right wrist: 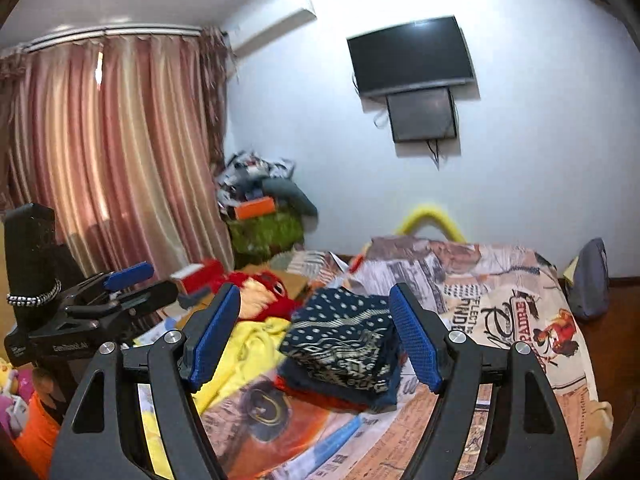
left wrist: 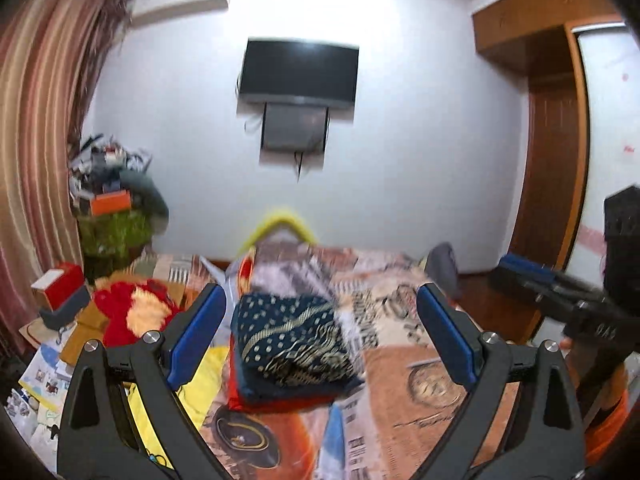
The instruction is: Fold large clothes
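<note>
Both hands were up and clear, the left gripper (left wrist: 320,332) and the right gripper (right wrist: 316,336) each with blue-padded jaws spread wide and holding nothing, while the folded navy gold-dotted garment (left wrist: 292,340) sat stacked on red cloth on the newspaper-print bedspread (left wrist: 400,360), beside a yellow cloth (right wrist: 248,348).

Your folded navy garment (left wrist: 290,344) (right wrist: 344,344) — dotted, with gold patterned bands — lies flat atop a small stack on the printed bedspread (left wrist: 400,320) (right wrist: 500,312), a red layer (left wrist: 276,400) (right wrist: 320,396) beneath it; yellow cloth (left wrist: 200,380) (right wrist: 248,348) lies at its nine o'clock.
</note>
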{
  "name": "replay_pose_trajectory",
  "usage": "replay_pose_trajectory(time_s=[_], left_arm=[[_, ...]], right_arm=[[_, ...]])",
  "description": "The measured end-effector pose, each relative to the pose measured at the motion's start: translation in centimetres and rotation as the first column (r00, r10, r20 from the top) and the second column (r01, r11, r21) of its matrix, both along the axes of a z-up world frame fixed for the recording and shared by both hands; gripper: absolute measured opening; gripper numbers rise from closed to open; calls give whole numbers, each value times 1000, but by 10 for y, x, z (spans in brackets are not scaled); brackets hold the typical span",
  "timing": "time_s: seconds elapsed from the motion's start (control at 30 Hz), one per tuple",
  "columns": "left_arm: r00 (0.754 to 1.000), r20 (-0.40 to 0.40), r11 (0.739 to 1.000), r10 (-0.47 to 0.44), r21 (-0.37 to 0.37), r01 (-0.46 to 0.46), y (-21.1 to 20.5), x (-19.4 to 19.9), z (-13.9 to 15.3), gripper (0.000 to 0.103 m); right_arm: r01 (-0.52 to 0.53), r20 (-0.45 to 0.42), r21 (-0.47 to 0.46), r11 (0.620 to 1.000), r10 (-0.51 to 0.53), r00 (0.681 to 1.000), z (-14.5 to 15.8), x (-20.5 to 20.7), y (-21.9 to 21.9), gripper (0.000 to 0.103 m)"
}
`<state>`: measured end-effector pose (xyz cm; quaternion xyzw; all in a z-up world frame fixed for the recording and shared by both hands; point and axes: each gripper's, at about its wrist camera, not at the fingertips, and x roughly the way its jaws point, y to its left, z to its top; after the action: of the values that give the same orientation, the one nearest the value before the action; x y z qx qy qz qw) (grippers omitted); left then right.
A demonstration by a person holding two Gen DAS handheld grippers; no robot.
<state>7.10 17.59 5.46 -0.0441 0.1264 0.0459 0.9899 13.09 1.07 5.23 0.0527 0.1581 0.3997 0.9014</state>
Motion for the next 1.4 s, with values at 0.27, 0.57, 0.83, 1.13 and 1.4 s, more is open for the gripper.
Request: replay_pose_trajectory(time_s=[0.27,0.57,0.83,1.13,1.4], left_arm=[[989,130,996,70,51,-77,-29,-58,10,99],[990,88,993,112,32,-115,-28,-63,-7,103],[992,58,993,116,12,-116,-25,-57,-18,103],[993,40,994,112,11,-112,-23,-50,-25,103],[993,33,993,117,18,-118,-20,-50,-26,103]], right_arm=[[96,95,29,995,-98,991,4,-42,-8,86],[178,117,-6,984,-176,977,2,-45,1,102],[193,116,-38,980,-187,975,-7,-49,0,103],[198,112,-56,979,-191,975,-8,-50,0,103],[195,96,-62,979,-188,977,-9,-50,0,103]])
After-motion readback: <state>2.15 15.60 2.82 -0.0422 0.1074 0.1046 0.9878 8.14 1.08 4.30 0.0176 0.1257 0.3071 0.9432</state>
